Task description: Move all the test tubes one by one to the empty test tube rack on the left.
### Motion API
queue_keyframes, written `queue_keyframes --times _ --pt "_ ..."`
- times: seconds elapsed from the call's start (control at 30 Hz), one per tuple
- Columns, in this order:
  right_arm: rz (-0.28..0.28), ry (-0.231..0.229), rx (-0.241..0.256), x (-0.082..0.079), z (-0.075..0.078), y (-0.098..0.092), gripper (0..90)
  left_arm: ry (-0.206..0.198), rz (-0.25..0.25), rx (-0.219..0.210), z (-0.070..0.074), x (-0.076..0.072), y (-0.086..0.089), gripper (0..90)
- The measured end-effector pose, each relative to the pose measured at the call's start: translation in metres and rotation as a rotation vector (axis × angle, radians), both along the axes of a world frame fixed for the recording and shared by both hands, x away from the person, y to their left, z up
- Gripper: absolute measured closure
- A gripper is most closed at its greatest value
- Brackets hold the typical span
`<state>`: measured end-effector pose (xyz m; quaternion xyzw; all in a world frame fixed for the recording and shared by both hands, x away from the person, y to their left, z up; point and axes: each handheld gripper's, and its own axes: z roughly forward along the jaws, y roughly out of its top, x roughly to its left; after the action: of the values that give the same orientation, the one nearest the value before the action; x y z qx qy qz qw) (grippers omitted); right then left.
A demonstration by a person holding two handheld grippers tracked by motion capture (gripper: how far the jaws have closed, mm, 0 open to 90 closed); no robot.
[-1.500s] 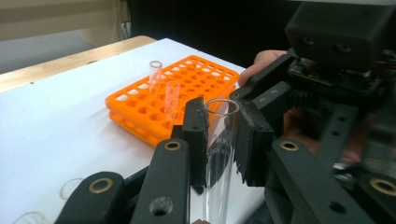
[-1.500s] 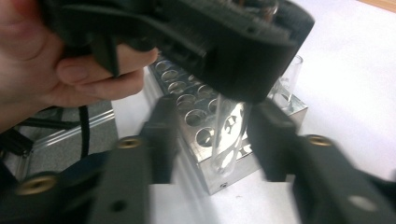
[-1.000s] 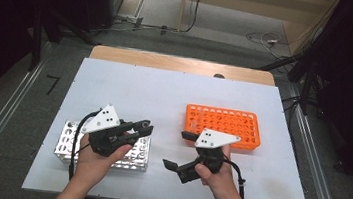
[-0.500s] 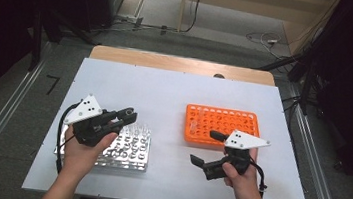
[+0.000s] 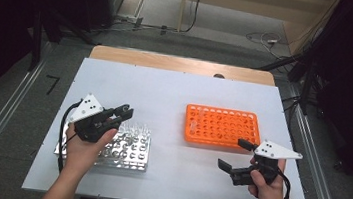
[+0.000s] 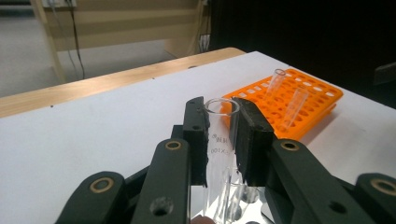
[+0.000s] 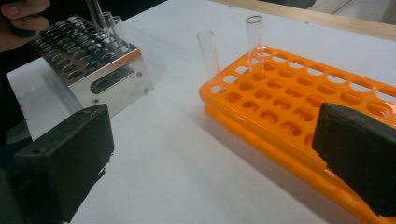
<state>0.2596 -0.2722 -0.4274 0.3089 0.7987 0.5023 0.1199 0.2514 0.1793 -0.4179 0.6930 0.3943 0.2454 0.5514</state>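
The left gripper (image 6: 219, 135) is clamped on a clear glass test tube (image 6: 220, 154), its jaws pressed against the tube just below the rim. The tube stands upright over the shiny metal rack (image 5: 128, 149) at about eight o'clock on the white bench (image 5: 175, 94). The right gripper (image 5: 234, 155) hangs with jaws spread wide and empty, at five o'clock, just beside the orange plastic rack (image 5: 221, 127), where two more clear tubes (image 7: 254, 42) stand.

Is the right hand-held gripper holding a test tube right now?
No, the right hand-held gripper has its black jaws wide apart with nothing between them, beside the orange plastic tube rack.
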Motion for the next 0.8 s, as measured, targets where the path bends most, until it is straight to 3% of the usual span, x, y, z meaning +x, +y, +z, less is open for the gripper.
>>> queue_keyframes --times 0.17,0.63,0.8 --pt "-0.022 -0.004 0.009 0.001 0.002 -0.005 0.0 0.013 0.006 0.002 -0.005 0.003 -0.002 75.8" --pt "-0.029 -0.008 0.007 0.003 0.001 -0.006 0.0 0.104 0.003 0.104 -0.010 0.000 -0.010 75.6" --pt "-0.027 -0.006 0.007 0.003 0.000 -0.005 0.0 0.126 0.005 0.119 -0.012 -0.001 -0.012 75.5"
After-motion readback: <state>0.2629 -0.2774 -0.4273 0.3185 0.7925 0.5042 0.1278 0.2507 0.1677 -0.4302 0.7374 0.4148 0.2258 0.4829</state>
